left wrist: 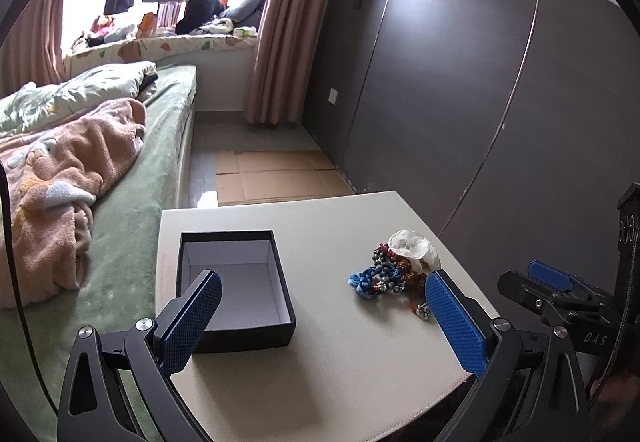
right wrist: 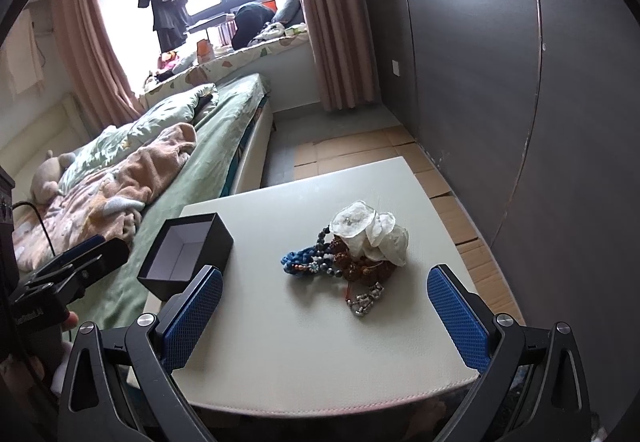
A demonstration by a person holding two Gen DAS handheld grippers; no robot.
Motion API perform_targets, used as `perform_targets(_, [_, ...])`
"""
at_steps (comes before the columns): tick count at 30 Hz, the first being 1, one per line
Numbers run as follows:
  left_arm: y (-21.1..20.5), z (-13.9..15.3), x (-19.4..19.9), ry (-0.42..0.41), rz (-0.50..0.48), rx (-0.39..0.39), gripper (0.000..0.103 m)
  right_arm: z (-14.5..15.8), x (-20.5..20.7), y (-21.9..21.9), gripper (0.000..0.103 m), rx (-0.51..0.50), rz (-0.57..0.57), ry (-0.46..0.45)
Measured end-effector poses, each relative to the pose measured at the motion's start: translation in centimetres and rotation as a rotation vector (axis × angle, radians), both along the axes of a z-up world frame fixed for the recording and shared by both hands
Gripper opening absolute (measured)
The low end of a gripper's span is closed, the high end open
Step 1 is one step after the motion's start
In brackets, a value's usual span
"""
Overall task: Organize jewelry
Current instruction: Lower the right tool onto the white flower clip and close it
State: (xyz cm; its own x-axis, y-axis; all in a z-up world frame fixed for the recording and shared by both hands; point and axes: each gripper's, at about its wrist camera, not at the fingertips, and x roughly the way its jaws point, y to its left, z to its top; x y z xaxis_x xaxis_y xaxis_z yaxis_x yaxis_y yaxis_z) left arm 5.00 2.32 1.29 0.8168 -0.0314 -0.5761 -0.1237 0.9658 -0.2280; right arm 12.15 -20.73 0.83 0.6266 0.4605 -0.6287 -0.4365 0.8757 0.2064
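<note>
- We've got both tongs spread wide, nothing held: left tongs [left wrist: 322,316] w/ blue pads fully apart; right tongs [right wrist: 326,312] same, pads empty.
- Jewelry pile [right wrist: 352,252] sits on the pale table [right wrist: 304,354], towards the table's right half; black box [left wrist: 236,286] stands open and empty on the left half, well apart from the pile.
- Key relation: pile lies straight ahead of our right tongs, roughly centred btwn its pads; from our left tongs it's off to the right, near the right pad; so the right hand looks nearer and better lined up, we'd judge; box is in front of the left one.
- Pile's long axis runs approx from the blue cord [right wrist: 302,262] at left to the white flower piece [right wrist: 372,232] at right; a small metal charm [right wrist: 366,302] trails towards us.
- Looks: tangled heap; blue braided cord, grey and brown beads, sheer white petals on top; prob soft and snag-prone; pieces may lift together.
</note>
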Motion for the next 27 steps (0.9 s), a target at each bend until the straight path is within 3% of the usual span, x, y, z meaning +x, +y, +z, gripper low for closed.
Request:
perform_targets(7, [0.1,-0.3,2.5,0.003,-0.025,-0.054,0.101,-1.1,3.9,-2.2,0.103,0.126,-0.066,0.133])
perform_targets(12, [-0.4,-1.0,4.5,0.034,-0.062,-0.083,0.094,-2.6,6.4,-3.6,0.101,0.178,-0.125,0.224])
perform_targets(20, [-1.9,-2.8,7.0,0.093,-0.112,-0.08,0.083,-5.0,9.6,-4.5,0.077,0.285,-0.15,0.362])
perform_targets(27, [-2.9,-4.3,8.9,0.139,-0.134,-0.076,0.082,-7.3,12.5,-3.5,0.075,0.272,-0.188,0.445])
